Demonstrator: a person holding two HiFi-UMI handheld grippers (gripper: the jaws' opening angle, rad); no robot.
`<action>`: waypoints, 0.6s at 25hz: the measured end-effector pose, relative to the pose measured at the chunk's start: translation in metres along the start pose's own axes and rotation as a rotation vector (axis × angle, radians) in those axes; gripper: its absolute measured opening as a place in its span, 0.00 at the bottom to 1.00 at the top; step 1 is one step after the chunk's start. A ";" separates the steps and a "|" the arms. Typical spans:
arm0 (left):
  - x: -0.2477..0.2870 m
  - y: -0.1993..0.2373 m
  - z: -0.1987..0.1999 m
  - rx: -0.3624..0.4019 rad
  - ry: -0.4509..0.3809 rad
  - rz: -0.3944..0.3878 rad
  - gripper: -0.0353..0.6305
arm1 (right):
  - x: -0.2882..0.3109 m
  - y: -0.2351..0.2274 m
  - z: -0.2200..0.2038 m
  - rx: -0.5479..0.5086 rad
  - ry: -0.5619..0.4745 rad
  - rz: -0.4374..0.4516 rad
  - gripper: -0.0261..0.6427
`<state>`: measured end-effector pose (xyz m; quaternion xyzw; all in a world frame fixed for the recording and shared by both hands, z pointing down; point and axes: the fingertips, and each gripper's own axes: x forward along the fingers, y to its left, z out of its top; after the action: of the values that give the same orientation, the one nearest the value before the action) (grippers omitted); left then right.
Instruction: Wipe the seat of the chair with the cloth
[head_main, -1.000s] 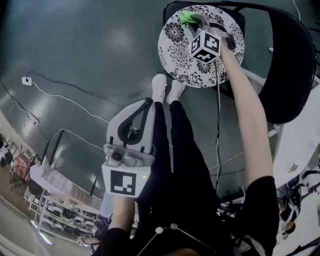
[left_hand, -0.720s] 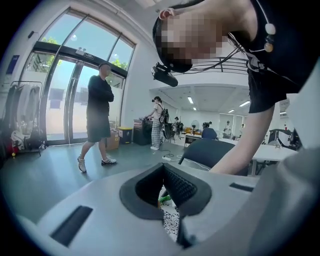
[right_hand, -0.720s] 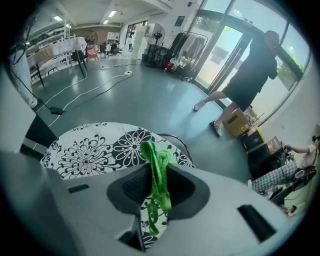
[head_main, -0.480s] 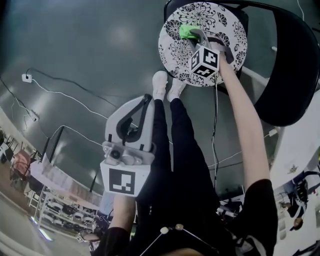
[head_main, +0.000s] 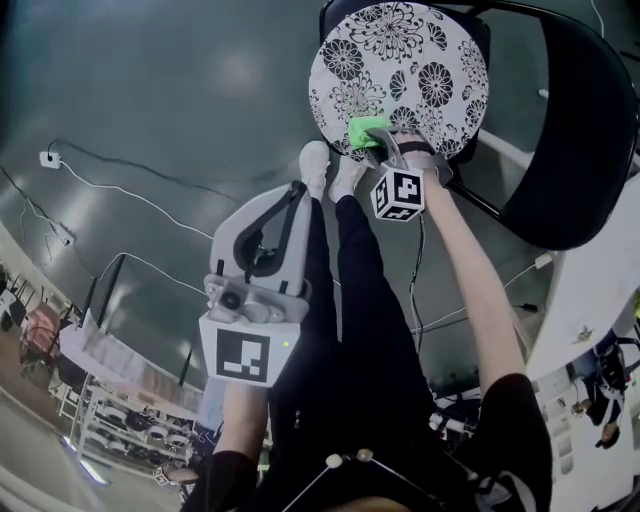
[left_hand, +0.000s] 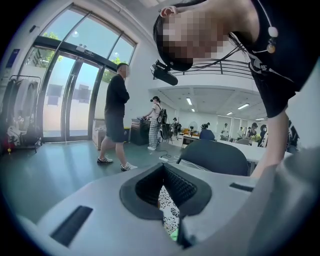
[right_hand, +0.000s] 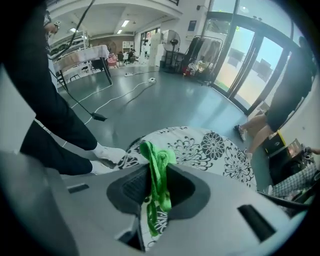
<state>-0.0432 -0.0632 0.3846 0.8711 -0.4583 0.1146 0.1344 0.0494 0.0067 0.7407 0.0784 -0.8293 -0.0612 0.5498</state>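
Right gripper (head_main: 380, 152) clamps the limp, light green cloth (head_main: 364, 130) by its bunched fold on the seat (head_main: 400, 60). Left gripper (head_main: 292, 195) idles, jaws together, empty.

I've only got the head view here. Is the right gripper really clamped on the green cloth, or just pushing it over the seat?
Observer: Clamped. The right gripper view shows the cloth bunched between the jaws of the right gripper.
Operator: Anything in the left gripper?
Observer: Nothing. In its own view the left gripper has its jaws meeting at the tips, with nothing between them.
Operator: Anyone near the chair?
Observer: Yes. The right gripper view shows a person's legs on the floor beyond the far edge of the seat.
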 end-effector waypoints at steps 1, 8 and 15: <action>0.001 0.001 0.000 0.001 0.001 -0.001 0.06 | -0.003 0.011 0.001 -0.005 -0.004 0.015 0.17; 0.004 0.007 0.002 -0.005 -0.006 0.008 0.06 | -0.017 0.061 0.003 -0.010 -0.005 0.144 0.17; 0.009 0.008 -0.004 -0.019 -0.010 -0.001 0.06 | -0.028 -0.017 -0.003 0.093 -0.008 -0.005 0.17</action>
<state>-0.0452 -0.0735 0.3925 0.8707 -0.4595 0.1058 0.1401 0.0639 -0.0044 0.7136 0.1059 -0.8332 -0.0242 0.5423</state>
